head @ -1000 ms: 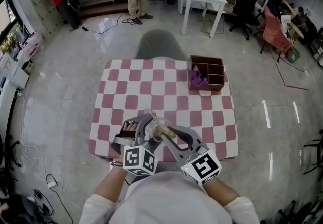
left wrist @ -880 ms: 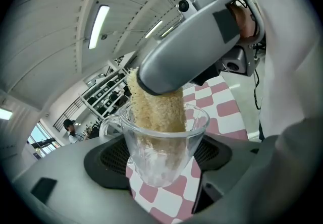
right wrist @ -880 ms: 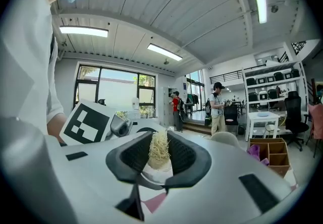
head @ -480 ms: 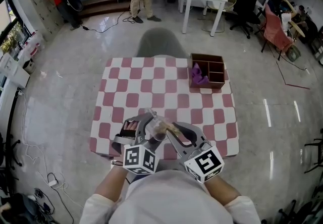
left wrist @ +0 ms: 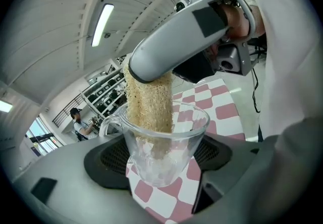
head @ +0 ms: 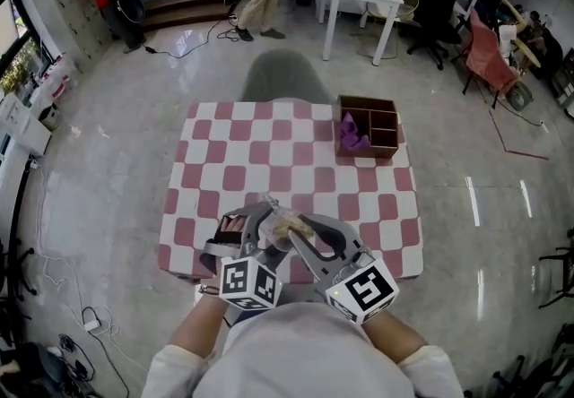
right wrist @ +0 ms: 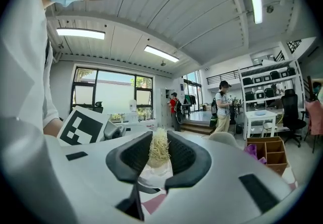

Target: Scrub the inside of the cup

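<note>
Little has changed: the right gripper (right wrist: pixel 159 155) has shifted slightly, its fingers closed on the loofah (left wrist: pixel 149 102) inside the cup (left wrist: pixel 166 140), which the left gripper (left wrist: pixel 161 167) fingers clamp above the tabletop (head: pixel 296 154); scrubbing continues.

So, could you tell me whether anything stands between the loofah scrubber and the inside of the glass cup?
Nothing visible does. The loofah scrubber, held in the shut jaws of the right gripper, reaches down through the open mouth of the glass cup, which the left gripper clamps.
</note>
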A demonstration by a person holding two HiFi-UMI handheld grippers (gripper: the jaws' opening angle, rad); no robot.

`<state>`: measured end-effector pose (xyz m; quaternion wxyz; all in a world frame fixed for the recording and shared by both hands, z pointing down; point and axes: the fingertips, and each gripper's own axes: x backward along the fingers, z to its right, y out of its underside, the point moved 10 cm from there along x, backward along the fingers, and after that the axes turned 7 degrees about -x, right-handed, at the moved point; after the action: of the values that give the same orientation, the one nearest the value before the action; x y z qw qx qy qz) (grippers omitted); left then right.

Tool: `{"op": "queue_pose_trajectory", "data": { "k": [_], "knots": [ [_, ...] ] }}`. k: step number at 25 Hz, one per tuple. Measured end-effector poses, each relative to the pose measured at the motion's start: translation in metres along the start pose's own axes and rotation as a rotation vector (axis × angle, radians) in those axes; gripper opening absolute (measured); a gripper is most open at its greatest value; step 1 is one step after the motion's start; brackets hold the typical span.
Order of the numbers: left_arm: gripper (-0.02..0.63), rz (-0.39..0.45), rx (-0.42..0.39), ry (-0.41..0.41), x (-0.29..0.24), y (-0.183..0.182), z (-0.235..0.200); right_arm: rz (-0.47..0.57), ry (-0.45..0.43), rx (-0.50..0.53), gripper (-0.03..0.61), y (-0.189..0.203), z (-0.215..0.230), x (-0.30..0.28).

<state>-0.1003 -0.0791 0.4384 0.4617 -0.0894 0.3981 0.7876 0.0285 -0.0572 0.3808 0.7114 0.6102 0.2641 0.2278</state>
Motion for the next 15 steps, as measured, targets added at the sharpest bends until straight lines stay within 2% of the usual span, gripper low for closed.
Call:
{"op": "queue_pose_trajectory", "data": {
  "k": [4,7,12,15],
  "knots": [
    [0.364,0.001,0.007,-0.007,0.000,0.002,-0.003,-0.040,0.052,-0.004,0.104,0.007,0.009,0.001],
    [0.364,-0.006,0.020,-0.019,-0.002,0.008,-0.010,-0.057,0.047,-0.025,0.104,0.014,0.009,0.000],
    [0.364,-0.010,0.037,-0.018,-0.011,0.017,-0.016,-0.014,-0.002,-0.064,0.104,0.015,0.006,-0.002],
    [0.364,0.006,0.053,-0.011,-0.020,0.019,-0.017,0.026,0.011,-0.093,0.104,0.011,0.011,-0.001]
  ]
}}
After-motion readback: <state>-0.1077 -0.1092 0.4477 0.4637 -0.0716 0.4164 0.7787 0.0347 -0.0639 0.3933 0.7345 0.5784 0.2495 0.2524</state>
